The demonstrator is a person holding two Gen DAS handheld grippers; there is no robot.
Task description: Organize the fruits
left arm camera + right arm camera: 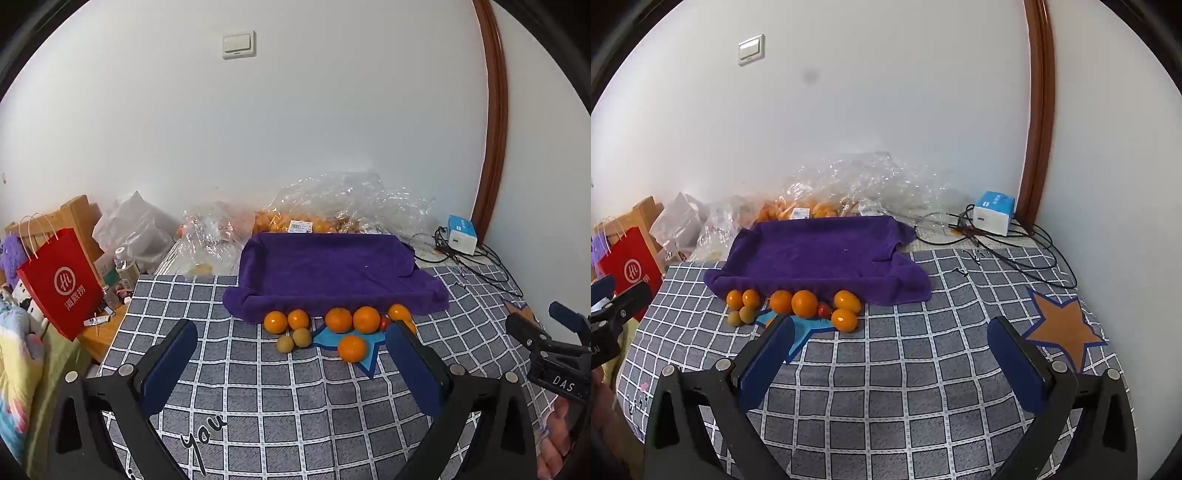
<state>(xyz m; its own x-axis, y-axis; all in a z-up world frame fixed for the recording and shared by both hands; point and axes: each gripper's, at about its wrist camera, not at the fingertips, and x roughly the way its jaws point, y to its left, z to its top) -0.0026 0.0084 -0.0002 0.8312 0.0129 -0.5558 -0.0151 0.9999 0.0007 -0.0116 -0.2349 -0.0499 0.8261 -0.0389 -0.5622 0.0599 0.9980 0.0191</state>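
Now oranges [339, 319] line the purple towel tray [325, 266]'s front edge; both hand-held grippers, left [291, 341] and right [892, 334], gape wide, empty.

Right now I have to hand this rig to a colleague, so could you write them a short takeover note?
Left tool: open, holding nothing, above the grey checked bedsheet.
Right tool: open, holding nothing, off to the right of the fruit.
Fruit: round orange tangerines, two small yellow-green fruits and one small red tomato lie clustered on the sheet against the front edge of the purple towel-lined tray.
Done: nothing; no fruit shows in the tray.
Left: every piece still needs sorting, probably into the tray.
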